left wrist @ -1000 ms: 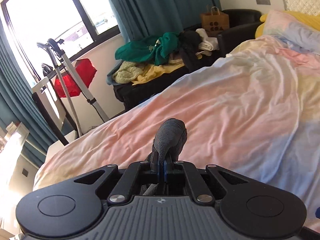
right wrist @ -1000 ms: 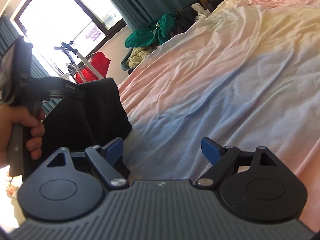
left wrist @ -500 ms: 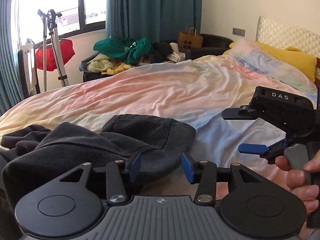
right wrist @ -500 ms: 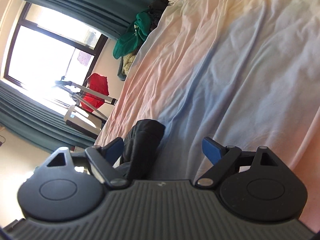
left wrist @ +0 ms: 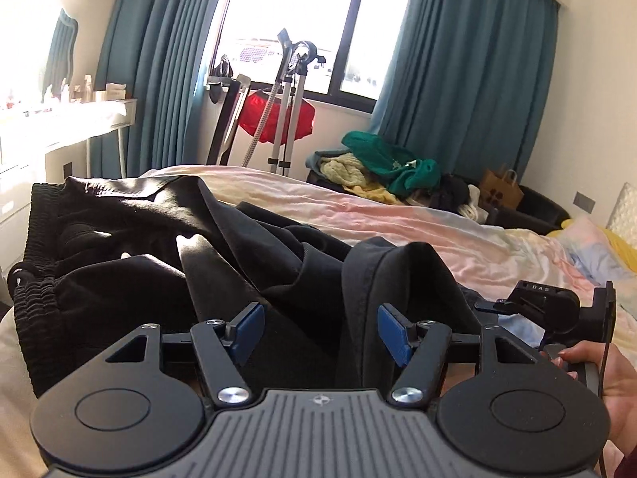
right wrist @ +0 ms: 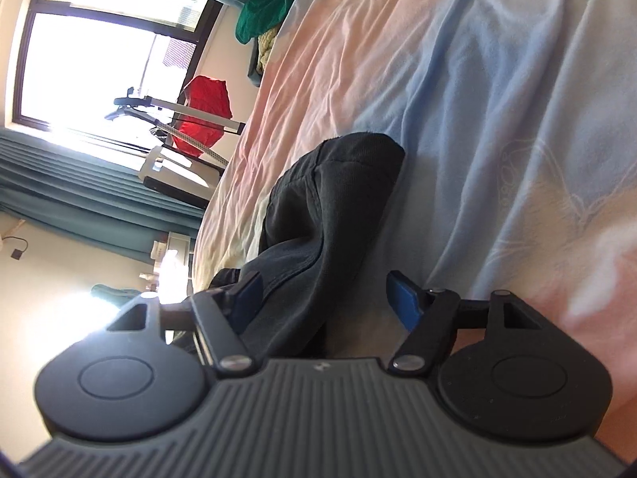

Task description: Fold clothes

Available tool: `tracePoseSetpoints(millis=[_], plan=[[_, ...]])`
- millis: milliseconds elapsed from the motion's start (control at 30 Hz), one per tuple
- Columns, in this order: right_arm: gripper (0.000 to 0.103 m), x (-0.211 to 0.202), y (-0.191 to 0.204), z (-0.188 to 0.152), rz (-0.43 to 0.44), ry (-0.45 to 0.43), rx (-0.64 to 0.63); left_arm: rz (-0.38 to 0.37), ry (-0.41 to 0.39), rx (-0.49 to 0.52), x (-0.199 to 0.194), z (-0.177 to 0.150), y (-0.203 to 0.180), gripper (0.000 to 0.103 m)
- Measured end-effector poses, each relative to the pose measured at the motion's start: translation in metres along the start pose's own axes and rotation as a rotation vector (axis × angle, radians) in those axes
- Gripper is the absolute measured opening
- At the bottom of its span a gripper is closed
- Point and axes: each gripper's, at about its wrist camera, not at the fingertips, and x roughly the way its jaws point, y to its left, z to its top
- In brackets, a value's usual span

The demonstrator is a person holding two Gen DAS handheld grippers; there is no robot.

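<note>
A black garment [left wrist: 199, 247] with a gathered elastic waistband lies crumpled on the pastel bed cover [left wrist: 398, 215]. My left gripper [left wrist: 320, 330] hovers low over its near folds. Its jaws are opening, and dark cloth lies below and ahead of the blue pads [left wrist: 249, 328] without being pinched. In the left wrist view, my right gripper [left wrist: 497, 306] sits at the garment's right end, held by a hand [left wrist: 609, 374]. In the rolled right wrist view, the garment's folded end [right wrist: 330, 207] runs between the closing jaws of my right gripper [right wrist: 326, 300]. The cloth is close to one pad and clear of the other.
A heap of green and yellow clothes [left wrist: 382, 163] lies on a dark sofa beyond the bed, with a paper bag [left wrist: 501, 191] beside it. A steamer stand [left wrist: 290, 91] with a red item stands by the window. A white desk [left wrist: 59, 119] is at the left.
My left gripper let go of the dark cloth, opened and swung left to face the garment's waistband. My right gripper rolled, dropped to the garment's end, and its jaws narrowed.
</note>
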Motion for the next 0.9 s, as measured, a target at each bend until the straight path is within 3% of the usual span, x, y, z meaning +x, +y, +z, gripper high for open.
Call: tracePoseSetpoints(millis=[33,100,167,267,433,533,633,733,833,900], plan=[[0.061,0.008,0.002,0.002,-0.017,0.003,0.0,0.001,-0.004,-0.025,0.0,0.002,0.009,0.066],[0.026,0.024,0.008,0.007,-0.072,0.0,-0.012,0.003,-0.004,-0.081,0.0,0.004,0.027,0.066],[0.009,0.03,0.02,0.014,-0.144,-0.034,-0.065,0.004,-0.004,-0.137,0.0,0.006,0.045,0.066],[0.007,0.024,0.048,0.023,-0.223,-0.128,-0.199,0.003,-0.003,-0.21,-0.004,0.009,0.066,0.066],[0.006,-0.043,0.086,0.056,-0.233,-0.368,-0.309,-0.008,-0.001,-0.312,-0.011,0.012,0.087,0.066],[0.006,-0.099,0.079,0.076,-0.24,-0.553,-0.299,-0.015,0.004,-0.331,-0.013,0.01,0.092,0.068],[0.006,-0.154,0.037,0.086,-0.322,-0.687,-0.216,-0.019,0.037,-0.36,-0.009,0.007,0.095,0.067],[0.007,-0.177,-0.03,0.085,-0.372,-0.659,-0.011,-0.009,0.066,-0.399,-0.006,0.003,0.099,0.068],[0.007,-0.181,-0.101,0.07,-0.354,-0.576,0.247,0.017,0.086,-0.471,-0.01,-0.004,0.108,0.069],[0.007,-0.178,-0.125,0.066,-0.304,-0.52,0.343,0.036,0.099,-0.532,-0.016,-0.01,0.116,0.073]])
